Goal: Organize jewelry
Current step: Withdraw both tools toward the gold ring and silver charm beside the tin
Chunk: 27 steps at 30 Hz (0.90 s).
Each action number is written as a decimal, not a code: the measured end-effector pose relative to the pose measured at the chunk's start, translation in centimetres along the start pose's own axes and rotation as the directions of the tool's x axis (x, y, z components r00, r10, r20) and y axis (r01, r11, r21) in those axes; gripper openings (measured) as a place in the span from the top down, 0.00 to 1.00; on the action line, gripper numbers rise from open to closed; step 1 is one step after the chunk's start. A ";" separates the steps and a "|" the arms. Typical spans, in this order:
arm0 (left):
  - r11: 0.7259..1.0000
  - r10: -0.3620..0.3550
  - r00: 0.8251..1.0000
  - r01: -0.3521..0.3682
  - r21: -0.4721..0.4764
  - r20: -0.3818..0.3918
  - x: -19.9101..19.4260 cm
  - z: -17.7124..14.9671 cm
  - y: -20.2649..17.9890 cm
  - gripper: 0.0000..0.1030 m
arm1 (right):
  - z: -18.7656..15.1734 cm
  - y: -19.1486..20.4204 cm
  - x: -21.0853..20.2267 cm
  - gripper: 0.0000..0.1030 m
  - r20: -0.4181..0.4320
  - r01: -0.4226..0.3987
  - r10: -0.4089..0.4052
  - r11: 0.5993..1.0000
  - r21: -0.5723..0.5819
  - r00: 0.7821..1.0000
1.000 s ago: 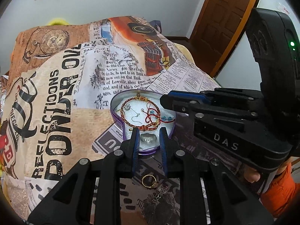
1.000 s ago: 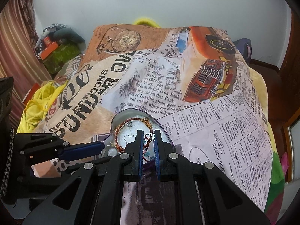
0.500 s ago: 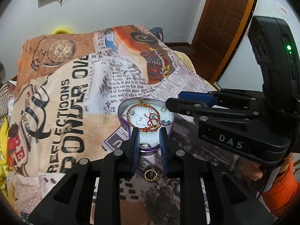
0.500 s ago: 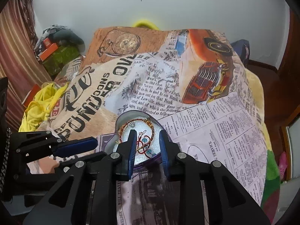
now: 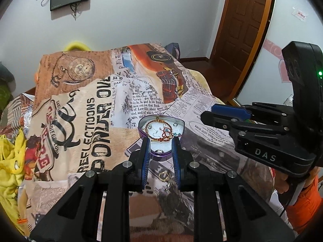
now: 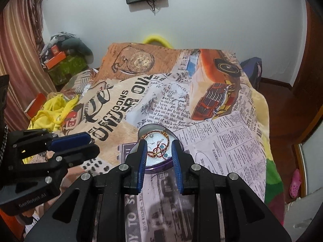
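A purple heart-shaped tin [image 5: 181, 124] sits on the printed bedspread and holds a copper bangle [image 5: 150, 123], a red cord, blue beads and small earrings. It also shows in the right wrist view [image 6: 159, 166]. My left gripper [image 5: 160, 144] is open and empty, above the tin's near tip. A gold ring [image 5: 163, 175] and a small silver piece [image 5: 169, 184] lie on the bedspread between its fingers, nearer me. My right gripper [image 6: 158, 147] is open and empty above the tin; it also shows in the left wrist view [image 5: 228, 113].
The printed bedspread [image 6: 232, 141] covers the bed. Yellow cloth [image 6: 54, 111] lies at the left edge. Boxes and clutter [image 6: 64, 60] stand far left. A wooden door [image 5: 244, 28] is at the right, and a pink shoe [image 6: 295, 183] lies on the floor.
Both grippers have pulled back and risen from the tin. The right gripper's jaws have opened from nearly closed to wide. The left gripper stays open.
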<state>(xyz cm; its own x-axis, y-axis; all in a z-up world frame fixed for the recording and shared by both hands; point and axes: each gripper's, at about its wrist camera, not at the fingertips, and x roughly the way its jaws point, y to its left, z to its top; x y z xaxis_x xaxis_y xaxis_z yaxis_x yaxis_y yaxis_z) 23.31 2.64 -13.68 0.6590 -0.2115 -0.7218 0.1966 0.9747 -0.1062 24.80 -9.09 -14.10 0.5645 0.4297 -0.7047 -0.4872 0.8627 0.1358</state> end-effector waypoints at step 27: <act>0.995 0.042 0.993 -0.051 -0.081 -0.114 0.0 -6.7 4.2 0.80 | -5.9 4.9 4.4 0.77 -0.206 -0.087 0.080 0.996 -0.025 0.975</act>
<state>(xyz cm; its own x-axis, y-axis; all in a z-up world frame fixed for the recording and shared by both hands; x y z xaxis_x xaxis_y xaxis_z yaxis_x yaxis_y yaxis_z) 19.27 7.17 -18.75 0.5797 -0.1610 -0.7988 0.1029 0.9869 -0.1242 20.95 -4.50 -20.71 0.3750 0.4330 -0.8197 -0.5507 0.8153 0.1788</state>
